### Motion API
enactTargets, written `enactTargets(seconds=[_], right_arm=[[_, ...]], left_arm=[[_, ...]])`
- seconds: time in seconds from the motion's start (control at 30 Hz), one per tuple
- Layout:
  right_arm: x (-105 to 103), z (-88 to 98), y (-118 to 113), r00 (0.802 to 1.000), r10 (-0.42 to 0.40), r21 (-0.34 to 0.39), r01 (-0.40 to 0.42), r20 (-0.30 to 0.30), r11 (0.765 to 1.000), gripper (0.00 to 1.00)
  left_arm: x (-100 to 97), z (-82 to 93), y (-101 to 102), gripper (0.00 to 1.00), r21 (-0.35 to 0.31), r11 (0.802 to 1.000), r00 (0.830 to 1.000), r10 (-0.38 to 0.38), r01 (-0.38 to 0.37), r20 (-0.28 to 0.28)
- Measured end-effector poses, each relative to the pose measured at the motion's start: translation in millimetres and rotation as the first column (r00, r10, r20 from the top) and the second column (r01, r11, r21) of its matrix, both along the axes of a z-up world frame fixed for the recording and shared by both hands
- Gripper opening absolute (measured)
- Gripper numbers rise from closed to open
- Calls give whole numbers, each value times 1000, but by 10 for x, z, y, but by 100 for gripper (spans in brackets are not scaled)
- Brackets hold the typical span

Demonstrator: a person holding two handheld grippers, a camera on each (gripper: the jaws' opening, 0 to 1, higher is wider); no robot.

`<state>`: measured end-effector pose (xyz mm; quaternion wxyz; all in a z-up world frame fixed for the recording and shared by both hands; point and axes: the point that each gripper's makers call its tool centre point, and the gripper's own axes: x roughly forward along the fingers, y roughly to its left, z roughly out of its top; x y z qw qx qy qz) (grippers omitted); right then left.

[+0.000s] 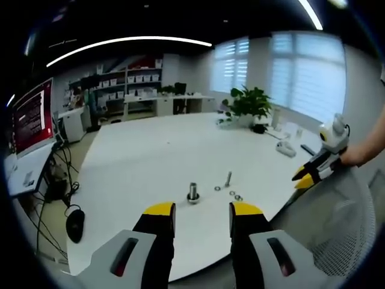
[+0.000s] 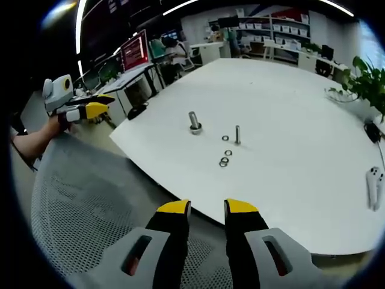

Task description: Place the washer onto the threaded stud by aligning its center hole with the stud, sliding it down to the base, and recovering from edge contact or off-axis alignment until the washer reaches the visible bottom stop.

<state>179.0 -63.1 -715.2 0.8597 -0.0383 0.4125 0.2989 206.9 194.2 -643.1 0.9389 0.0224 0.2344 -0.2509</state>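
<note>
A short threaded stud on a round base (image 1: 193, 192) (image 2: 194, 122) stands upright on the white table (image 1: 150, 162) (image 2: 289, 108). A thinner upright bolt (image 1: 228, 179) (image 2: 237, 135) stands close by. Three small washers lie flat around it: one (image 1: 217, 188) (image 2: 225, 138) between stud and bolt, and two (image 1: 238, 197) (image 2: 224, 161) close together nearer the table edge. My left gripper (image 1: 203, 211) (image 2: 90, 107) is open and empty, short of the table edge. My right gripper (image 2: 207, 208) (image 1: 310, 174), held by a hand, is open and empty, off the table's edge.
A grey mesh chair (image 2: 90, 205) (image 1: 343, 229) sits between me and the table edge. A potted plant (image 1: 248, 103) and small items stand at the table's far side. A white controller (image 2: 374, 183) lies on the table. A red monitor (image 1: 33, 114) is on a side desk.
</note>
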Motion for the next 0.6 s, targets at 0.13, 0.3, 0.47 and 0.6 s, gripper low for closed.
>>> enactTargets(seconds=[0.13,0.3,0.47,0.6], right_arm=[[4,4,23,1000,4,18,-4,-9,1000,28],[-22,-4,57,999,17,32,-16,-34,999,28],[-48,-19,80,997,40,33,-38,-66,999,31],[56,-7,67,994,14,71,-7,-105,997,33]], left_arm=[[9,0,15,34,-9,1000,1000,7,-7,-4],[5,-10,11,34,-5,1000,1000,4,-4,-7],[4,0,6,34,-9,1000,1000,1,-1,-4],[1,-2,11,34,-10,1000,1000,2,-2,-5]])
